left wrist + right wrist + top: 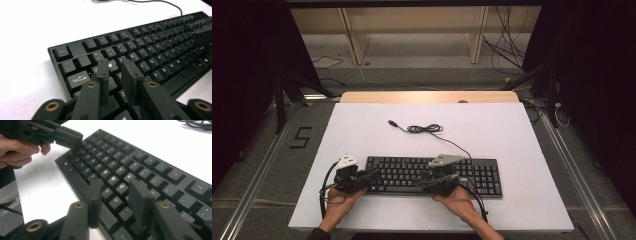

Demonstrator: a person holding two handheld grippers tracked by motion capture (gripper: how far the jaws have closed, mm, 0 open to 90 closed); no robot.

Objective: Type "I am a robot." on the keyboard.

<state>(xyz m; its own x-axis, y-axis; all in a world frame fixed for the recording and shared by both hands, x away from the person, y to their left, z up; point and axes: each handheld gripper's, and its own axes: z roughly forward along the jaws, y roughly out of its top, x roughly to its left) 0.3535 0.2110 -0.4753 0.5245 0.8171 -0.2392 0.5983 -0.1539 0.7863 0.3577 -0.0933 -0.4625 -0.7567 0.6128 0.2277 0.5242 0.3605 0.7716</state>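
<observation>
We see the black keyboard (432, 176) lying flat at lower centre of the white worktop (362, 135). Left tool (373, 172) sits over its left end, jaws narrowly apart above the letter keys, holding nothing. Right tool (425, 179) sits over the middle keys, jaws partly apart, also empty. The keyboard's cable (427, 129) trails toward upper centre.
</observation>
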